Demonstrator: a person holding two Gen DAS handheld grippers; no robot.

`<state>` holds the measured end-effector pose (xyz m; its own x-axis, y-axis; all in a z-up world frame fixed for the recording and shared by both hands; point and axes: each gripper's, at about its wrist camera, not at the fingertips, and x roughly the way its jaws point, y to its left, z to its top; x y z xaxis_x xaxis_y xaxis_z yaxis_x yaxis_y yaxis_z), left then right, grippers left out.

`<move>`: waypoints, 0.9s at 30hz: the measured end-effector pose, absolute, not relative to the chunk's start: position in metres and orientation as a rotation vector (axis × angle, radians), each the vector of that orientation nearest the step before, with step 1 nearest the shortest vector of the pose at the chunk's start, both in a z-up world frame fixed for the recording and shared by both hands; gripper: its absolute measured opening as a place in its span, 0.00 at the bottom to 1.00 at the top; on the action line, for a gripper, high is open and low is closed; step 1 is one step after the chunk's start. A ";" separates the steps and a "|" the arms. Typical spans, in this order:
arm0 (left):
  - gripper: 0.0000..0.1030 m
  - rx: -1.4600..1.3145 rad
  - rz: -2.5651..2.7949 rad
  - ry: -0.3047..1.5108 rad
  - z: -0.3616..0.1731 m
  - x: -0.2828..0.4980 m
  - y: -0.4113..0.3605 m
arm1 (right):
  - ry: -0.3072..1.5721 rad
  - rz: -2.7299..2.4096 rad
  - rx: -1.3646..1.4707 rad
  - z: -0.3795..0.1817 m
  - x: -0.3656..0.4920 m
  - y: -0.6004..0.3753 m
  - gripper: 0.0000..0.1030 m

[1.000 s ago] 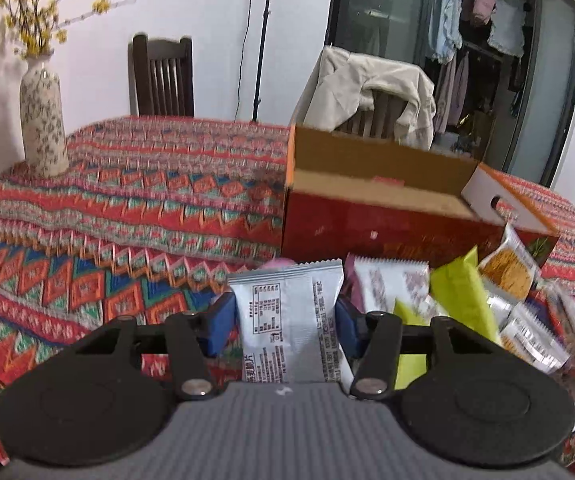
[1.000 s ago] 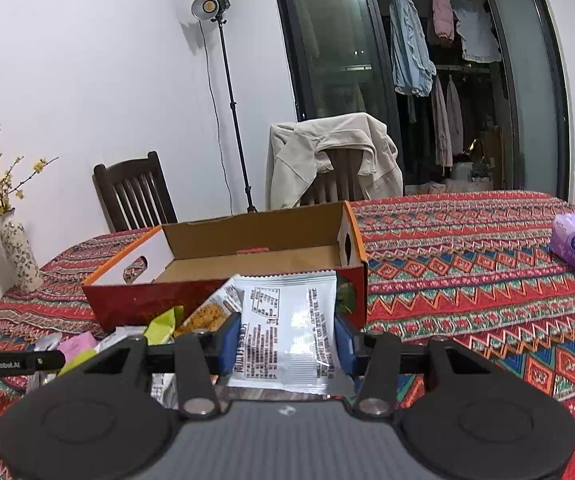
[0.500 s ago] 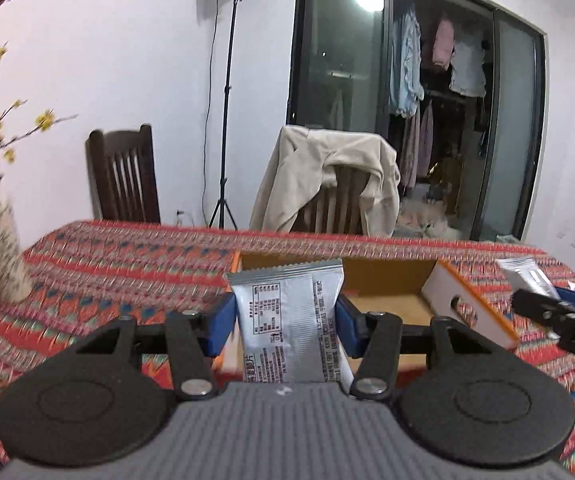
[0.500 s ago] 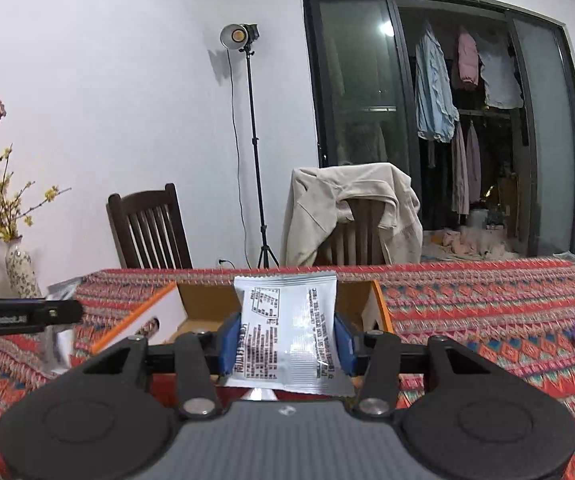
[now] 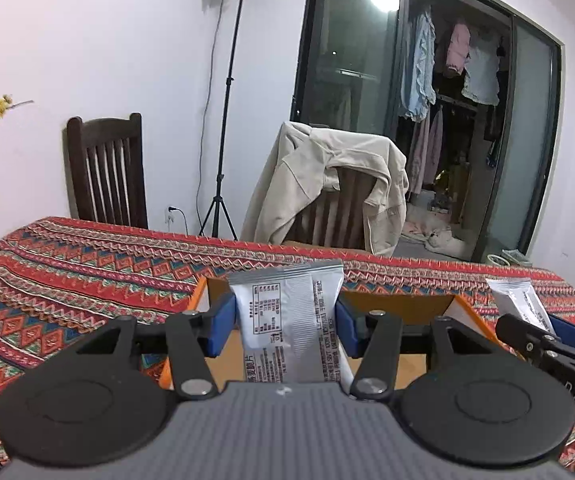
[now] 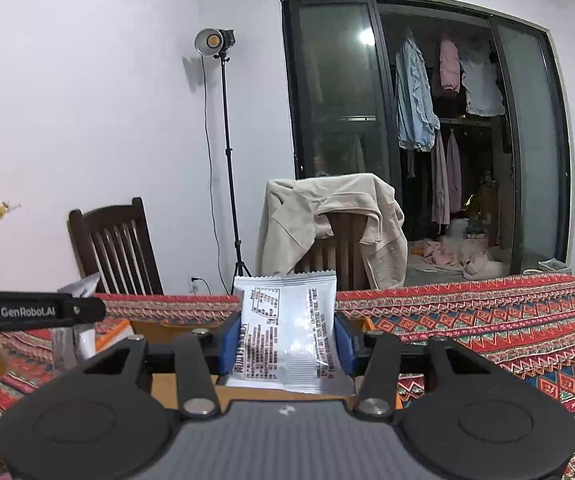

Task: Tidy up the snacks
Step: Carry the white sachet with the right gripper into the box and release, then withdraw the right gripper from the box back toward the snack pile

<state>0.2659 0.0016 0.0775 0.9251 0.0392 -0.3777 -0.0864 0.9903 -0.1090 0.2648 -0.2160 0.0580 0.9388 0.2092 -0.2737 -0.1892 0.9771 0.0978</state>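
Snack packets ride in both claws: left gripper (image 5: 285,330) clamps a silver packet (image 5: 287,320), right gripper (image 6: 285,340) clamps a white packet (image 6: 285,328), the cardboard box (image 5: 399,306) just ahead below. Next, I'd say: lower and release inside.

Left tool (image 5: 285,330) clamps a silver snack packet (image 5: 287,320) upright between its blue pads, over an open orange-edged cardboard box (image 5: 411,312) on the patterned table (image 5: 87,272). Right tool (image 5: 547,344) at right edge grips a 2nd silver packet (image 5: 517,300). Behind: dark chair (image 5: 105,168), jacket-draped chair (image 5: 327,184), light stand (image 5: 223,120).
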 end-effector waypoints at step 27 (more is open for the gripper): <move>1.00 -0.107 0.062 0.355 0.055 0.269 -0.001 | 0.372 0.200 0.091 0.032 0.277 -0.227 1.00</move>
<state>0.2693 -0.0011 0.0554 0.9357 0.0417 -0.3502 -0.0794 0.9924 -0.0941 0.2766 -0.2274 0.0318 0.9124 0.2101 -0.3512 -0.1769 0.9763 0.1245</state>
